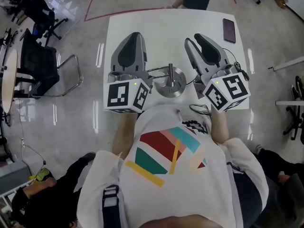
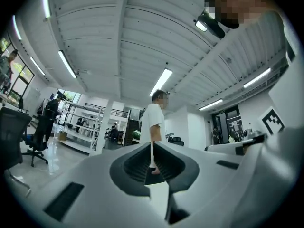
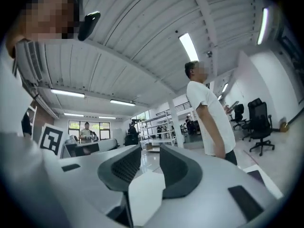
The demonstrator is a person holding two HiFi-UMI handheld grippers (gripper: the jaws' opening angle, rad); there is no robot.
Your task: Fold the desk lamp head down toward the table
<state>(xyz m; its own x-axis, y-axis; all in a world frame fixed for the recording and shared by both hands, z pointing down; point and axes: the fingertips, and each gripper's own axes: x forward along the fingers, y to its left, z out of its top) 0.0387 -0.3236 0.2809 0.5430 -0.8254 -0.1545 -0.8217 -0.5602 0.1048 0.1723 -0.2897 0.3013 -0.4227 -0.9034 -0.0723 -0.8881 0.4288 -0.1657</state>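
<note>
- A white bench (image 1: 161, 27) is seen from above.
- A silver desk lamp (image 1: 170, 82) stands at the middle of the bench's near edge. Its round base lies between the two tools, and the pose of its head cannot be made out.
- The left tool (image 1: 134, 34) is held over the near left part of the bench. Its jaws are almost pressed together, with only a thin slit and nothing between them.
- The right tool (image 1: 197, 36) is held over the near right part. Its jaws are spread and hold nothing.
- A dark phone (image 1: 229, 30) lies at the far right corner.
- A person in a white shirt (image 3: 209, 113) stands at the far edge.
</note>
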